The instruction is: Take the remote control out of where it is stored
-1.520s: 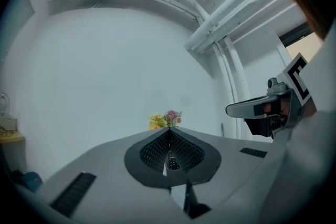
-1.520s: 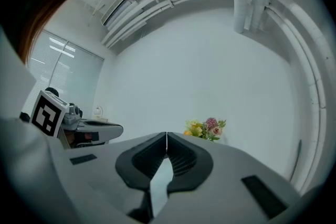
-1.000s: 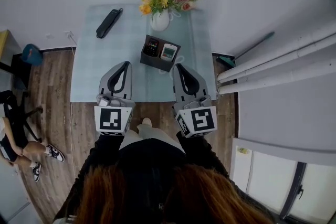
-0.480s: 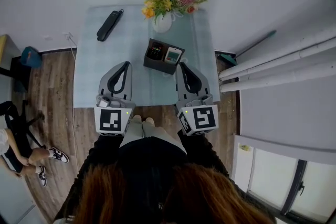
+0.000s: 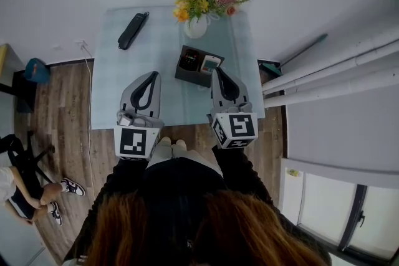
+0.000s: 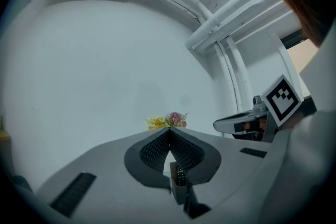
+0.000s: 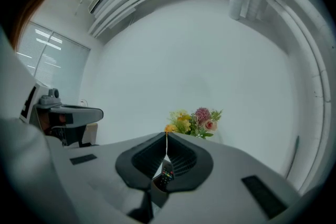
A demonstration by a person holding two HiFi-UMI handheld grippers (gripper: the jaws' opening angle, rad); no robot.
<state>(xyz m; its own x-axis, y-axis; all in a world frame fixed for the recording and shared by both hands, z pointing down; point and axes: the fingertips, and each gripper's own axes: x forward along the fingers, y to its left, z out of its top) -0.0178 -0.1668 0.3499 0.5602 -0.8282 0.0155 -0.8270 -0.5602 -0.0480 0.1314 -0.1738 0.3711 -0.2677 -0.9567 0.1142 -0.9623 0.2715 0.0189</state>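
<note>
Both closed & empty: L tongs (image 5: 151, 75), R tongs (image 5: 218, 72) nr holder (image 5: 192, 77) w/ remote control (image 5: 189, 60).

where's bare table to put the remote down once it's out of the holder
The widest bare patch is the table's left half, between the long black item and the left gripper. The near strip between both grippers is free too. Crowded around the holder, vase and right gripper.
</note>
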